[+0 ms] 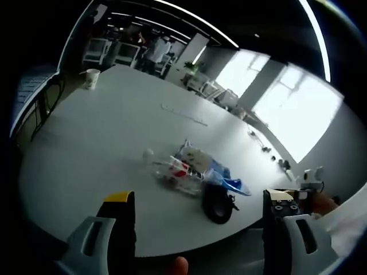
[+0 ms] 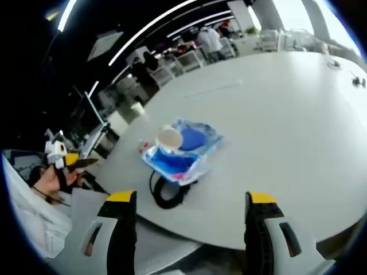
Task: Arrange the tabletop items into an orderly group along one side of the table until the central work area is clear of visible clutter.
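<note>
Left gripper (image 1: 198,215) and right gripper (image 2: 192,215) are hovering off the white table's (image 1: 97,143) near edge, jaws spread wide, gripping nothing. Blue-and-clear plastic packaging (image 2: 183,150) is sitting near that edge, touching a black coiled item (image 2: 167,193) (possibly a cable). A paper cup (image 1: 92,78) is standing well apart.

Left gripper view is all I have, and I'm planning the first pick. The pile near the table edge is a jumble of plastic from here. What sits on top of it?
Observer: In the right gripper view, a white cup stands mouth up on the blue plastic bags.
Operator: And the black lump beside the pile?
Observer: It is a black cable coiled in a loop, lying at the edge of the table against the bags.
Operator: Is the right gripper free?
Observer: Yes. The right gripper has its jaws apart with nothing between them.
</note>
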The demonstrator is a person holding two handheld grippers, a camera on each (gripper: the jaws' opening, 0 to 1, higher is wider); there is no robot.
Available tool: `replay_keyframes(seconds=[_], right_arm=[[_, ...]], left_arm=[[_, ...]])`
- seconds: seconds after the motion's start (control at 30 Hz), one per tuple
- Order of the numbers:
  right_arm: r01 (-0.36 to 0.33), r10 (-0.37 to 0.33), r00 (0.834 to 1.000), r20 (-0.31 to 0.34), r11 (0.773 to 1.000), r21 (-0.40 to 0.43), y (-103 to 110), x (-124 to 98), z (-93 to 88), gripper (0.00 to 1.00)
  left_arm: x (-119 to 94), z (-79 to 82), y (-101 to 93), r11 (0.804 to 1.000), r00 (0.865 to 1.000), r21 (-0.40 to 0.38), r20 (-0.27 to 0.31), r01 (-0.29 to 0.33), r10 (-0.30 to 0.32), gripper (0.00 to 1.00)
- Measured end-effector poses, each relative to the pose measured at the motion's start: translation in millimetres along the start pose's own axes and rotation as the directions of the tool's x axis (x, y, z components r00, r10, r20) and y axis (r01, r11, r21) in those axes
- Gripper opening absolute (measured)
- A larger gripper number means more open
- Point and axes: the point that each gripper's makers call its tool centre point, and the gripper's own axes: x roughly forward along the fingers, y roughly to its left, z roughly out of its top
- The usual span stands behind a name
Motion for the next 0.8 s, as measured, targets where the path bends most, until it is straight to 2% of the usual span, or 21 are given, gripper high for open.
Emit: replay_keyframes(seconds=[0.17, 0.37, 0.53, 0.6, 0.7, 0.8], right_arm=[[-0.017, 0.017, 1.000, -0.019, 1.000, -0.001, -4, -2, -3.9, 0.75], [-0.039, 0.039, 0.999, -0.025, 0.999, -0.023, -3, -4, -2.5, 0.75], [-0.059, 0.056, 0.997, -0.049, 0.997, -0.051, -1, -2, -4.4, 0.75], [-0.045, 0.043, 0.998, -0.055, 0.998, -0.049, -2, -3, -2.7, 0.75], [-0.051, 0.050, 0.998, -0.028, 0.998, -0.034, 2, 0, 5.3, 0.75], [-0.045, 0.043, 0.998, -0.045, 0.997, -0.056, 4, 8, 4.8, 0.75]], left_arm=[[-1, -6.3, 1.2, 0.999, 0.999, 0.044, -0.028, -0.032, 0.034, 0.89], [-5, -15.7, -3.5, 0.998, 0.998, 0.033, -0.033, -0.048, 0.049, 0.89], [-5, -23.0, 0.4, 0.997, 0.996, 0.035, -0.055, -0.063, 0.065, 0.89], [-6, -21.8, -1.3, 0.998, 0.996, 0.018, -0.061, -0.061, 0.062, 0.89], [-5, -14.6, -4.7, 0.998, 0.998, 0.041, -0.052, -0.042, 0.044, 0.89], [-5, -11.0, -2.0, 0.999, 0.998, 0.032, -0.046, -0.043, 0.044, 0.89]])
